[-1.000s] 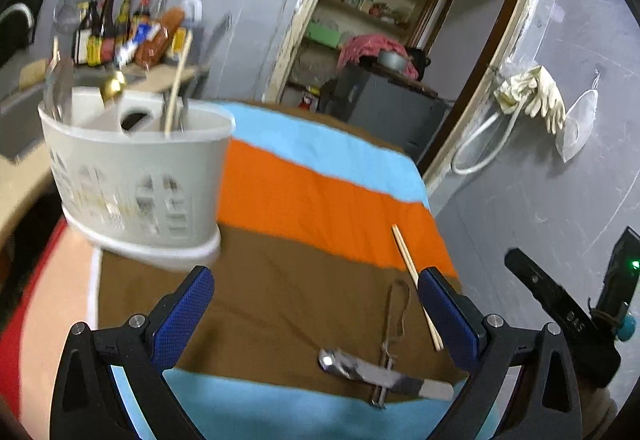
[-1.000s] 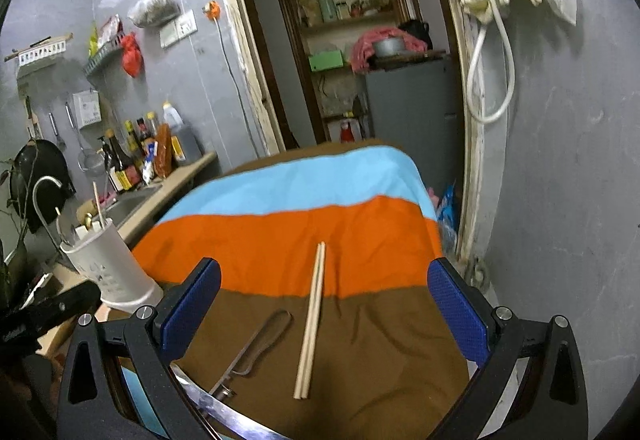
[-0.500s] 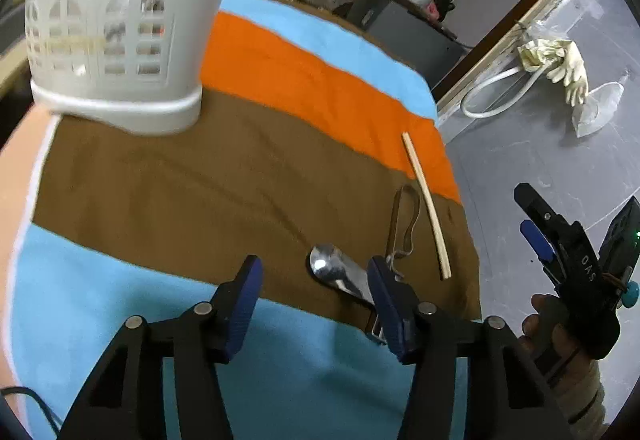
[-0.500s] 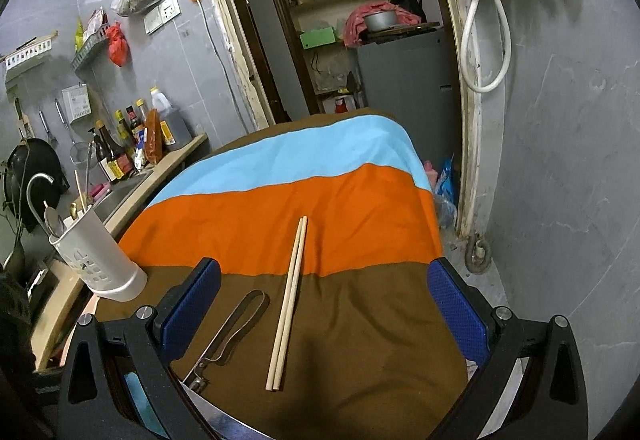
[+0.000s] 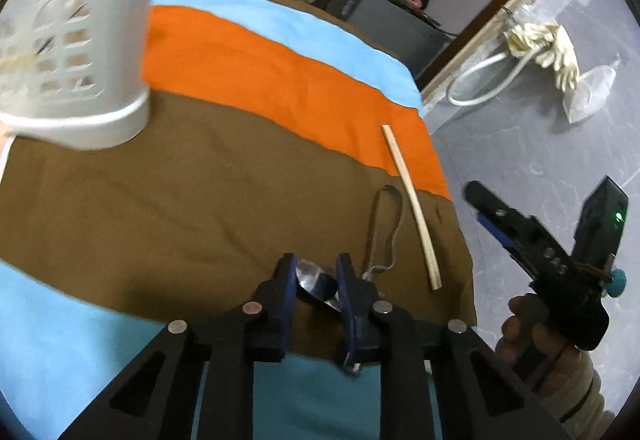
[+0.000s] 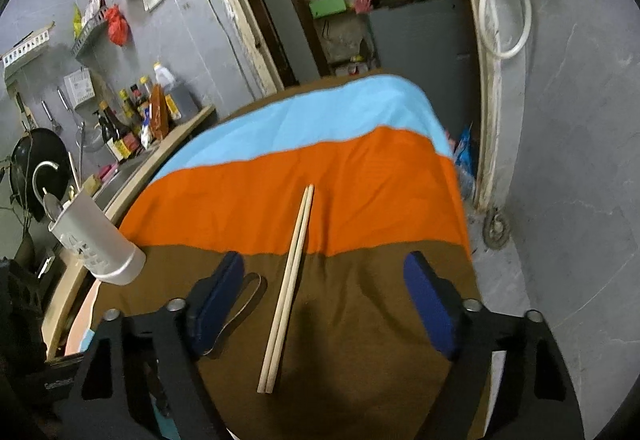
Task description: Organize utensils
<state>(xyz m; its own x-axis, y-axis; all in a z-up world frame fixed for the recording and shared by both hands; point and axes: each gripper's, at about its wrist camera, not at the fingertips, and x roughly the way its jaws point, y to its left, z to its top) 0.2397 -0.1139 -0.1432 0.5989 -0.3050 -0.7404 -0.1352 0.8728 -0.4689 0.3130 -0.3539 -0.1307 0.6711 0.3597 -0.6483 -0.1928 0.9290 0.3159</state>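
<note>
A metal spoon [image 5: 316, 280] lies on the brown band of a striped cloth [image 5: 160, 200]. My left gripper [image 5: 316, 272] is closing on its bowl, and the blue pads meet its edges. To its right lie a metal loop-handled tool [image 5: 384, 232] and a pair of wooden chopsticks [image 5: 412, 208]. In the right wrist view the chopsticks [image 6: 288, 280] lie between the wide-apart fingers of my right gripper [image 6: 325, 262]. Its jaws are closing but touch nothing. The left finger half hides the loop tool [image 6: 250, 292]. A white slotted utensil holder [image 5: 80, 60] stands at the far left.
The cloth's right edge drops to a grey floor [image 6: 560, 240]. A hand [image 5: 540, 340] holds the right gripper beside that edge. A counter with bottles [image 6: 132, 120] and a dark pan [image 6: 36, 168] lies left of the holder [image 6: 96, 244]. A grey cabinet [image 6: 412, 36] stands in the doorway.
Both grippers came down toward the cloth. The left one's jaws went from wide open to narrow around the spoon. The right one's jaws narrowed a little over the chopsticks.
</note>
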